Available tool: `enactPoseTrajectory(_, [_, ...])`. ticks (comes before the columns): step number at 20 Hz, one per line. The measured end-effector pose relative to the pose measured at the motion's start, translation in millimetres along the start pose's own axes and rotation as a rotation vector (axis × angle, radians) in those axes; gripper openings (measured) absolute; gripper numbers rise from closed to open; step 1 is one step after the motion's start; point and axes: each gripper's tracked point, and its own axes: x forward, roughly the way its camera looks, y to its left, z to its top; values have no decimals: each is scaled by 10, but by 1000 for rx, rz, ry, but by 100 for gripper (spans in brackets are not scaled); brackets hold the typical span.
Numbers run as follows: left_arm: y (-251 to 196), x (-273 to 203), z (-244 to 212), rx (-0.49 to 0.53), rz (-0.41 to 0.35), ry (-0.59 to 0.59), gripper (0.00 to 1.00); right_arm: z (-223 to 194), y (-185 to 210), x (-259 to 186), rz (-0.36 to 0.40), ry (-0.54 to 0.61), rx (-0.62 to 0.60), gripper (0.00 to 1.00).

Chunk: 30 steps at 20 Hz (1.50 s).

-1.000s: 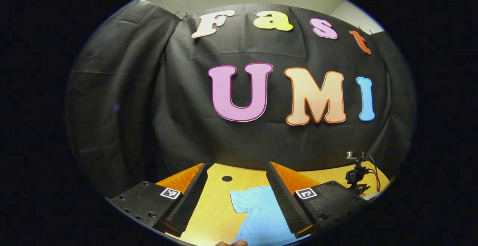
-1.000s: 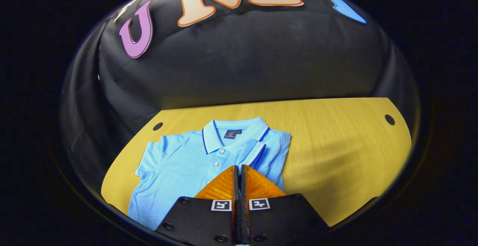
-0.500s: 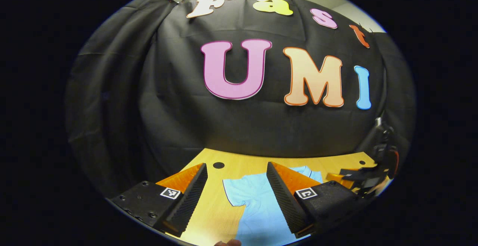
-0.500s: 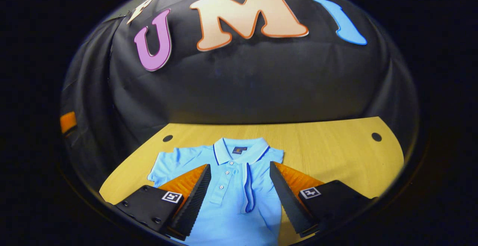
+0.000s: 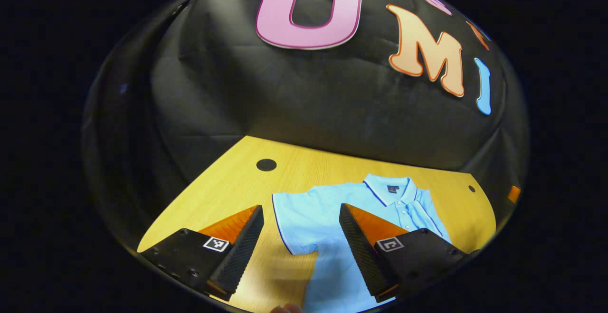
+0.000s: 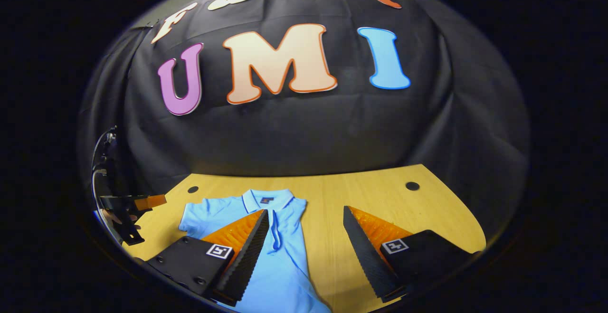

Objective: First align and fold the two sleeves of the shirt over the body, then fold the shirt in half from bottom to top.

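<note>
A light blue polo shirt (image 5: 327,260) lies front up on the wooden table (image 5: 223,194), collar (image 5: 392,192) towards the wall. Its left sleeve (image 5: 297,218) lies spread flat on the table. My left gripper (image 5: 300,207) hangs open above that sleeve, nothing between its fingers. In the right gripper view the shirt (image 6: 285,260) has its right sleeve (image 6: 278,230) folded over the body. My right gripper (image 6: 306,210) is open over the shirt's right edge and the bare table (image 6: 380,194). The left gripper (image 6: 130,206) shows at far left, held by a hand.
The wooden table has small dark holes near its back corners (image 5: 266,164) (image 6: 412,185). Black cloth walls the booth behind and at the sides. Bare wood (image 6: 332,237) lies to the right of the shirt.
My right gripper has opened, let go of the right sleeve on the shirt's body, and drawn back to the right. My left gripper has tilted down over the left sleeve.
</note>
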Motion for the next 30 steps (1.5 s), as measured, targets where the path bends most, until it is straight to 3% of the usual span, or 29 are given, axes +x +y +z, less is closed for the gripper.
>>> enactPoseTrajectory(3, [136,397,-231,20,31,35,96,-92,-189,-303,-64,1,47,98])
enactPoseTrajectory(6, [275,659,-357,2,87,69,96,-73,-445,-568,-155,-22,13,98])
enactPoseTrajectory(13, [407,868,-664,18,157,180,96,99,-584,-730,-188,-55,49,98])
enactPoseTrajectory(17, [322,900,-668,34,134,178,94,65,-583,-668,-182,-48,49,93])
enactPoseTrajectory(18, [304,921,-688,29,124,172,77,41,-571,-668,-176,-44,54,98])
enactPoseTrajectory(20, [242,925,-651,-15,96,148,43,0,-570,-664,-172,-36,51,98])
enactPoseTrajectory(21, [211,908,-651,-28,88,144,27,-1,-574,-662,-172,-35,45,93])
enactPoseTrajectory(22, [199,896,-636,-30,91,140,4,-3,-579,-661,-171,-34,40,93])
enactPoseTrajectory(25, [186,893,-663,23,116,165,0,-17,-612,-697,-173,-33,35,93])
enactPoseTrajectory(28, [-88,830,-631,24,77,181,0,-17,-647,-742,-169,-33,48,93])
enactPoseTrajectory(29, [-183,796,-585,21,62,168,0,-23,-657,-764,-167,-35,47,98])
enactPoseTrajectory(30, [-265,790,-507,27,53,148,0,-22,-678,-786,-168,-36,45,93])
